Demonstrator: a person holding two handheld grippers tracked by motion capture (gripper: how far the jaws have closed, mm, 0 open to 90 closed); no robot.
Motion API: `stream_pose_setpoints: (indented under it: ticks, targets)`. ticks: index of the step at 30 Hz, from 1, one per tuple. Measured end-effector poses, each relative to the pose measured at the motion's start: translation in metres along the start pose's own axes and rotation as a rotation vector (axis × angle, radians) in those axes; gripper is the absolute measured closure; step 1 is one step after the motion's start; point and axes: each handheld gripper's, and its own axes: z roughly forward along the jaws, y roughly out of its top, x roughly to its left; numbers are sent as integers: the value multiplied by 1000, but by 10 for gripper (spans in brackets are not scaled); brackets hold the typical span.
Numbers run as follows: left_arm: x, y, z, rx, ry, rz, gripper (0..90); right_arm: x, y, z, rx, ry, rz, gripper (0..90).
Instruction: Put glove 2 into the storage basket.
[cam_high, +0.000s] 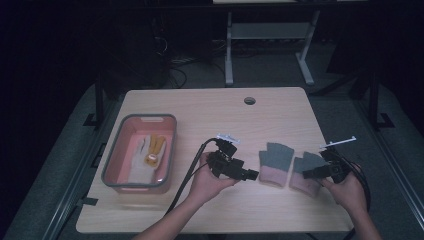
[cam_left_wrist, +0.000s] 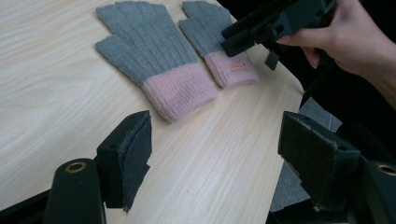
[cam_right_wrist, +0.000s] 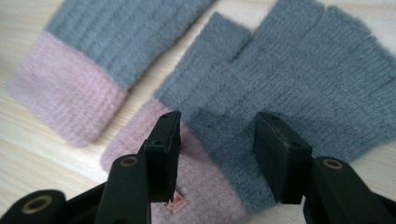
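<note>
Two grey gloves with pink cuffs lie flat, side by side, at about 4 o'clock on the pale wood tabletop (cam_high: 210, 107), cuffs toward the person and fingertips pointing away. That tidy layout likely makes each cuff easy to reach from the near edge.

The right gripper (cam_high: 311, 173) hangs over the right glove (cam_high: 306, 172), its fingers (cam_right_wrist: 163, 151) apart and straddling the seam where grey knit meets pink cuff; nothing is pinched between the pads yet, so this reads as the lining-up before a pick at the cuff. A small orange label sits on that cuff just below the gripper. The left gripper (cam_high: 251, 175) is held low at 9 o'clock of the left glove (cam_high: 275, 164), fingers (cam_left_wrist: 135, 156) wide apart with only bare wood between them, aimed at the pink cuff and apparently waiting its turn or ready to steady the pair.

At 9 o'clock on the tabletop stands a grey-rimmed pink bin (cam_high: 114, 165) holding a white glove (cam_high: 141, 162) with a yellow patch, which suggests that gloves are being sorted into it.

The wood-grain surface is otherwise bare, with a round cable hole (cam_high: 249, 100) at 12 o'clock. The room beyond is dim: a grey floor, cables, and the white legs of another desk (cam_high: 229, 55) at the far side.
</note>
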Motion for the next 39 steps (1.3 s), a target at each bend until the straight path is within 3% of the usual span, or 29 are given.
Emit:
stream_pose_setpoints:
  ticks: [4,9,14,22,39]
  targets:
    - [0,0,1,-3,2,4,261,3,1,2,11,-34,-55,507]
    - [-1,-2,2,-1,4,3,261,9,2,5,30,-75,-77,524]
    - [0,-4,3,-8,3,-6,261,9,0,5,16,-71,-68,586]
    - [3,-8,3,2,4,-14,261,11,2,5,19,-63,-77,777]
    - [7,-7,-3,-7,20,-28,262,15,4,-10,6,-52,-68,825]
